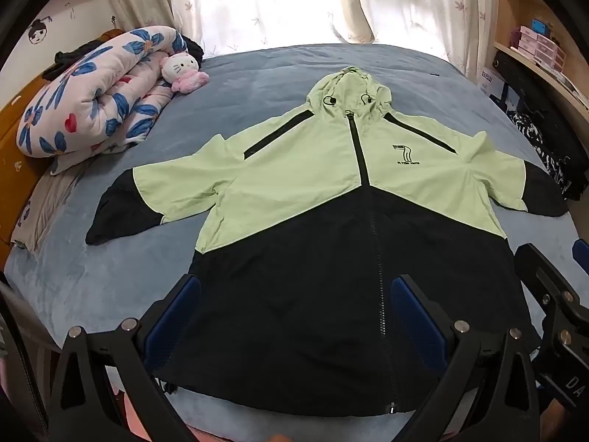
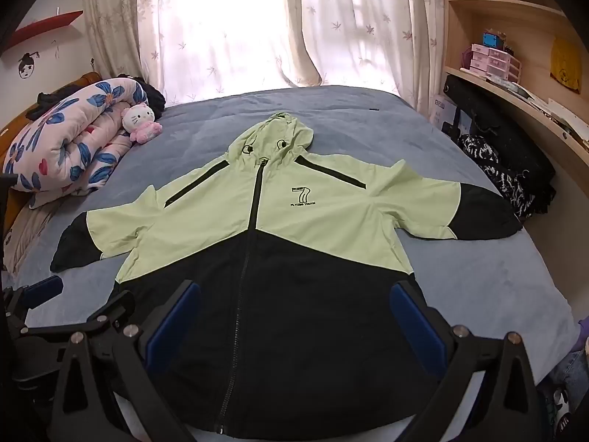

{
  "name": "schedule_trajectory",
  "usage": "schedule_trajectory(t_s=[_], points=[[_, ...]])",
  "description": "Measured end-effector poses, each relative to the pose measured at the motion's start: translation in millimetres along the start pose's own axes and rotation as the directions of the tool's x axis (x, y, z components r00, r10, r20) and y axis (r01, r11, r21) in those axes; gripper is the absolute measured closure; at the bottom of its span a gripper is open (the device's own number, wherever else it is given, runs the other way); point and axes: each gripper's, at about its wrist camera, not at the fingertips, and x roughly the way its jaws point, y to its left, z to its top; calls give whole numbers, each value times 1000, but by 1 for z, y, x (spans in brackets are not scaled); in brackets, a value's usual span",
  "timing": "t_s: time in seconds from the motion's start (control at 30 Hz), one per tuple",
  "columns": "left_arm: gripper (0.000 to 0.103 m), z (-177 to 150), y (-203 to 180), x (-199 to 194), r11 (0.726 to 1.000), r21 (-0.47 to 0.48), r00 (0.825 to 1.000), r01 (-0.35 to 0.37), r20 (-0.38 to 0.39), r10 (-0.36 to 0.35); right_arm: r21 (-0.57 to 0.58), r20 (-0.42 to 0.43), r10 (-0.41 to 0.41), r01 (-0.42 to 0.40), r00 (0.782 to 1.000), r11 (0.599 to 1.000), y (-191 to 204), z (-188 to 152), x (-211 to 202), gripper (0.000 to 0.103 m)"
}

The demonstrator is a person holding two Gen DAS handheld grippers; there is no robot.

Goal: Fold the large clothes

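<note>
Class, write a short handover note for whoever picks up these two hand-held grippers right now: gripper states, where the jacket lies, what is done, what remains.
Left hand-held gripper: open, empty, above the jacket's black lower half.
Right hand-held gripper: open, empty, above the same part.
Jacket: spread flat, front up, zipped, on the blue bed; hood toward the window, both sleeves out to the sides.
Done: laid out.
Left: every fold; nothing folded yet.
</note>
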Motion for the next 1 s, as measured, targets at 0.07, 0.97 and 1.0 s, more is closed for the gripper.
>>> schedule_trajectory(t_s=[0.07,0.97,1.0], points=[[1,1,2,1,1000,-4,1000,-3,-2,3,3,-17,3,-3,1000,1000,0,0,1,0],[12,1,-1,27,997,-49,990,53,-130,-59,-6,-44,-12,11,999,1000,2,-1,6,0],[12,0,1,26,997,-55,990,54,-127,-60,-6,-46,-13,13,999,1000,3,-1,7,0]])
